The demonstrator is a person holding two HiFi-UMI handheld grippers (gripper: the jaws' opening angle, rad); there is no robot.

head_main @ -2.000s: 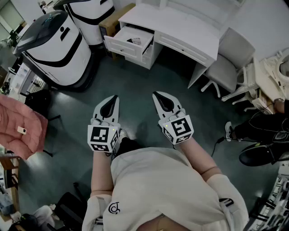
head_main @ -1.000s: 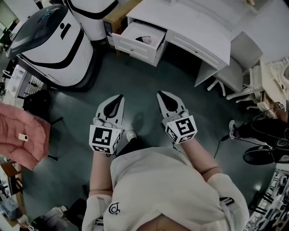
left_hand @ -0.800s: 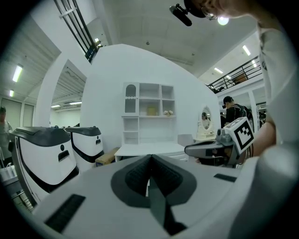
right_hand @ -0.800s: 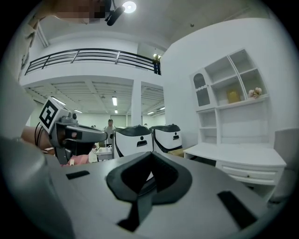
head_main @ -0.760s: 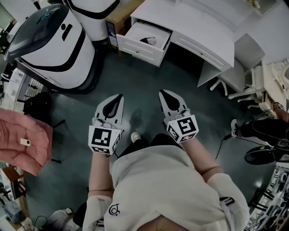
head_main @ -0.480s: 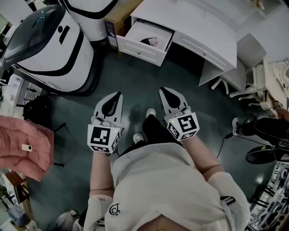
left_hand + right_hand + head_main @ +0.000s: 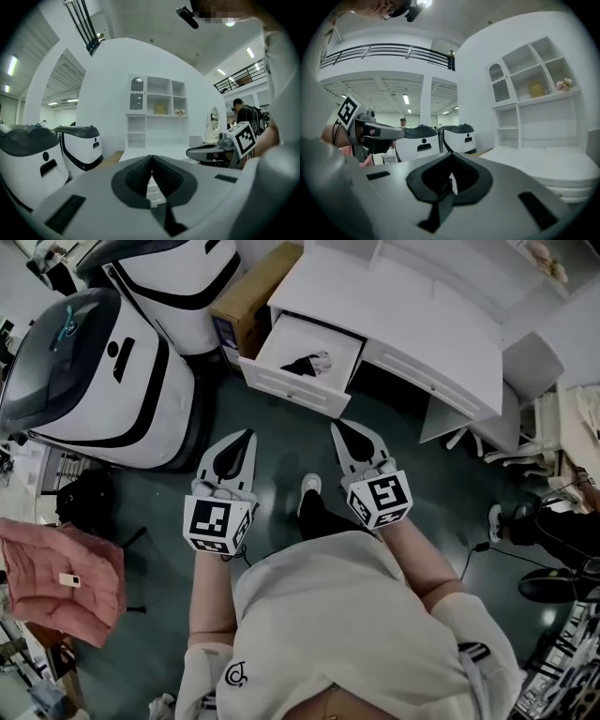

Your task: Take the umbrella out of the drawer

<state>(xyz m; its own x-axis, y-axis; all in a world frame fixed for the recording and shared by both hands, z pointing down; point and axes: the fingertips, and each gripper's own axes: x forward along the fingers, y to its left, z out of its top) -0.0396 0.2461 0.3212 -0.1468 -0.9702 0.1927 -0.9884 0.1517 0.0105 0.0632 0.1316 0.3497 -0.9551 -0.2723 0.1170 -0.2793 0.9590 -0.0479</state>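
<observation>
The white desk's left drawer stands pulled open. Inside it lies a small dark and pale folded umbrella. My left gripper and right gripper are held side by side over the dark floor, both pointing at the desk, a short way from the drawer front. Both are shut with nothing between the jaws. The left gripper view has its shut jaws aimed at the desk and shelf unit, with the right gripper beside them. In the right gripper view the jaws also meet, and the drawer's inside is hidden.
Two large white and black robots stand left of the desk, with a cardboard box between them and the drawer. A white chair is at the right. A pink jacket hangs at the far left. The person's foot is between the grippers.
The person has walked toward the desk, so the open drawer and robots lie nearer the grippers. Both grippers stayed shut and side by side.
</observation>
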